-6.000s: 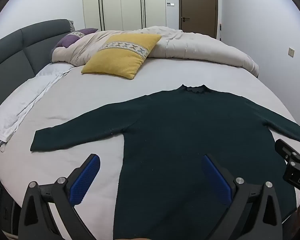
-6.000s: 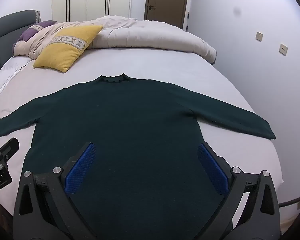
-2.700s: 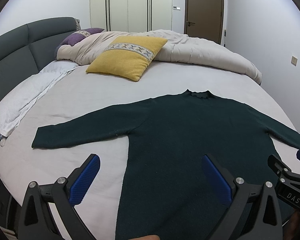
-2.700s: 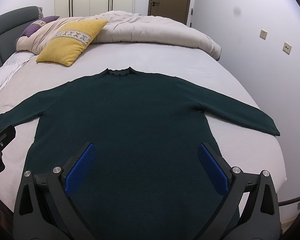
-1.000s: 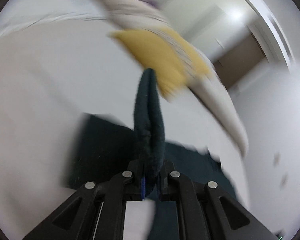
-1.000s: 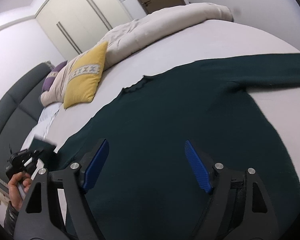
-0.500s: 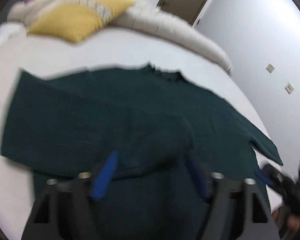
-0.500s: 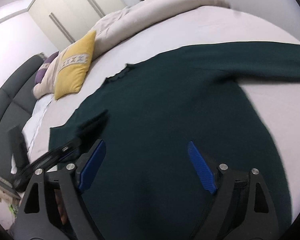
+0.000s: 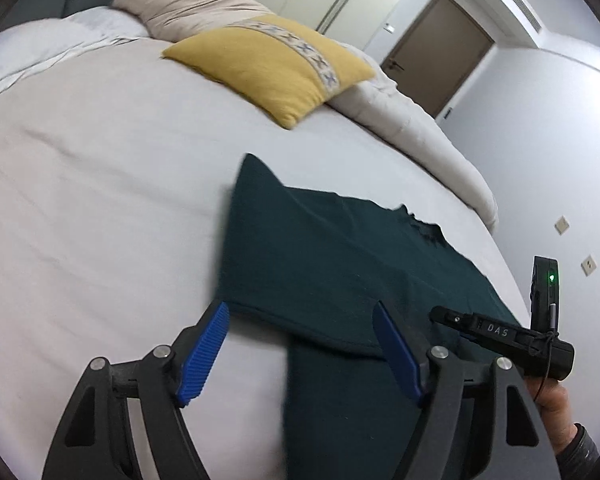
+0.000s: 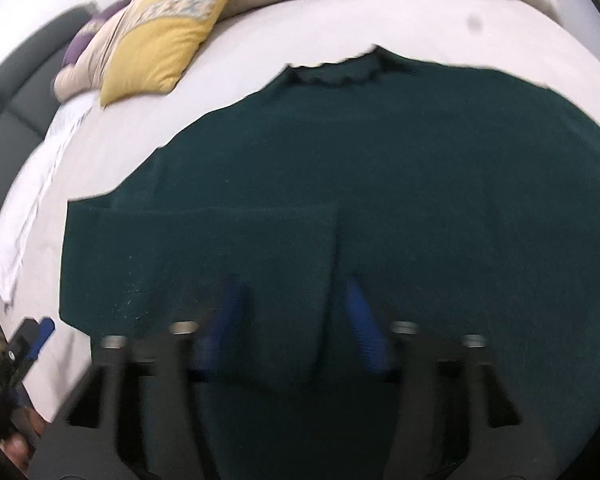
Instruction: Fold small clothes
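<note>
The right gripper (image 10: 292,320) is smeared by blur; its jaws, just narrowed, are seen apart over the sweater (image 10: 380,168), contact unclear. The sweater's lower part is cut off. Dark green, it lies on the bed (image 9: 100,200), near sleeve folded across the body. The left gripper (image 9: 300,354) is spread wide, holding nothing.
</note>
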`<state>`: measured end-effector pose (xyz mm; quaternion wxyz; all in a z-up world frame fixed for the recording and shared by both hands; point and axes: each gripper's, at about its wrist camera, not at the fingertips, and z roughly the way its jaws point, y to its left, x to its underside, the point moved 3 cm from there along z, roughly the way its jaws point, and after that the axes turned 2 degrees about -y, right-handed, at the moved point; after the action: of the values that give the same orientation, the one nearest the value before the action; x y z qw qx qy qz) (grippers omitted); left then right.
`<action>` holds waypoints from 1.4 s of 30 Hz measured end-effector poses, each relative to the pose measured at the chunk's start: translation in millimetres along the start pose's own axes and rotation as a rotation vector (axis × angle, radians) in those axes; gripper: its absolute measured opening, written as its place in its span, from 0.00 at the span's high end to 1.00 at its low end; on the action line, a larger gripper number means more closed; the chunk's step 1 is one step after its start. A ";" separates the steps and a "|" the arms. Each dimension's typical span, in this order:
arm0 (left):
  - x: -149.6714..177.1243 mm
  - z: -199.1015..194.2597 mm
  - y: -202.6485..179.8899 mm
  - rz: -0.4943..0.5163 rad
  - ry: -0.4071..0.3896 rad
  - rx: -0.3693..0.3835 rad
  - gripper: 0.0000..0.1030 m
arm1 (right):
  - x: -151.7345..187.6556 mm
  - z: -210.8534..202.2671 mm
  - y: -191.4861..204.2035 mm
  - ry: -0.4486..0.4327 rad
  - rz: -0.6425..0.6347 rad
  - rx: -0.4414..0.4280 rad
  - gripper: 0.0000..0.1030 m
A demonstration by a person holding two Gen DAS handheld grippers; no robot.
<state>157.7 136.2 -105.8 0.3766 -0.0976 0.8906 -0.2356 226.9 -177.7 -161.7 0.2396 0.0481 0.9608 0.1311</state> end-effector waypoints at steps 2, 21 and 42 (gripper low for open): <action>-1.9 2.1 5.1 -0.018 -0.004 -0.002 0.26 | -7.3 1.5 5.5 -0.006 -0.054 0.037 0.94; -56.2 88.2 4.9 0.020 0.099 -0.104 0.36 | -32.7 -48.1 -78.4 -0.147 -0.005 0.028 0.94; -47.3 134.6 -29.2 0.326 0.158 -0.247 0.92 | -38.3 -21.4 -120.9 -0.145 0.107 0.063 0.95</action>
<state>287.0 80.9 -143.4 0.3240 0.0209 0.9434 -0.0678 246.9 -304.8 -159.6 0.2997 0.1161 0.9406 0.1094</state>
